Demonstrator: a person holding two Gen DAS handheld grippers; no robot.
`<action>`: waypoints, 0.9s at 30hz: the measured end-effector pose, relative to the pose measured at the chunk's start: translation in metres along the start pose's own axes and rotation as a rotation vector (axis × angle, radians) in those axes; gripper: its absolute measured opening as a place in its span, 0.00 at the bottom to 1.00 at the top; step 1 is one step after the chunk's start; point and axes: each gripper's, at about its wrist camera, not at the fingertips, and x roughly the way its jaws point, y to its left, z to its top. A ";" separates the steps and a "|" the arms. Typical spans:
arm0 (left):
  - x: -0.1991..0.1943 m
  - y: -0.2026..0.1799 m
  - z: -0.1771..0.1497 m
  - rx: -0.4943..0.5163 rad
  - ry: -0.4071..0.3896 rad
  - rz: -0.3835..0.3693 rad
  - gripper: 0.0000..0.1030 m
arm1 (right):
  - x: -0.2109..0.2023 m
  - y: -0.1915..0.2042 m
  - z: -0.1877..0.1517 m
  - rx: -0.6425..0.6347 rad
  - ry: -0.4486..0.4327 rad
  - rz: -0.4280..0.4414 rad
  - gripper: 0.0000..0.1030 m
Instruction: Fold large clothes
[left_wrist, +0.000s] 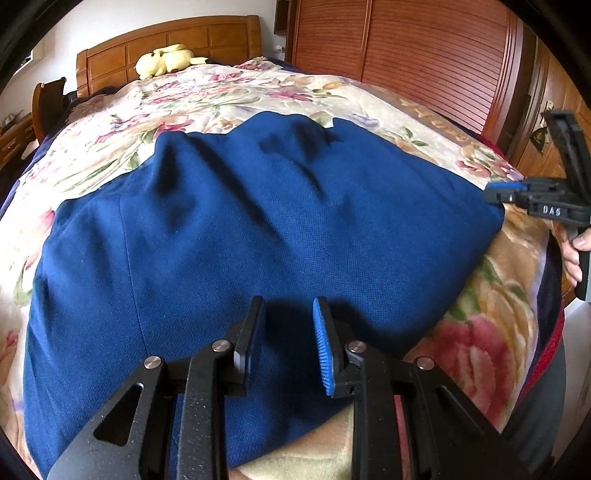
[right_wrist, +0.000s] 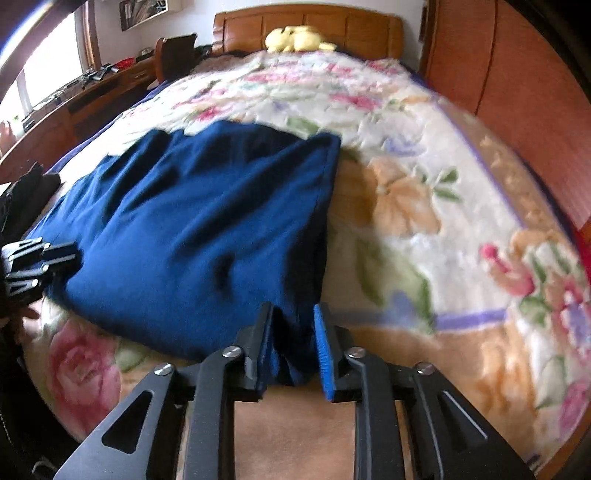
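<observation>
Your left tool (left_wrist: 289, 343) hovers spread above the dark blue woven garment (left_wrist: 240, 229) lying on the floral blanket (left_wrist: 258, 92). Your right tool (right_wrist: 293, 347), lettered "DAS", brackets the garment's near right corner, not visibly pinching.

A fine, matt weave is shown by the dark blue garment (left_wrist: 258, 221), creased in soft folds. It is laid on a fluffy, plush floral blanket (right_wrist: 424, 206). Matt black plastic, faintly speckled, is seen on the left gripper (left_wrist: 289, 332), with ribbed blue pads (left_wrist: 322, 347) and polished metal pins. Glossy varnished wood is shown by the headboard (left_wrist: 184, 40) and slatted wardrobe doors (left_wrist: 406, 55)
</observation>
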 end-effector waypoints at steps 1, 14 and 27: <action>0.000 0.000 0.000 0.000 0.001 0.000 0.26 | -0.002 0.004 0.002 0.000 -0.015 0.003 0.29; 0.000 0.000 0.000 0.000 0.004 -0.001 0.26 | 0.029 0.048 -0.003 -0.101 0.000 0.048 0.51; 0.002 0.000 -0.001 0.006 0.004 0.005 0.26 | 0.011 0.020 -0.004 -0.026 -0.049 -0.023 0.58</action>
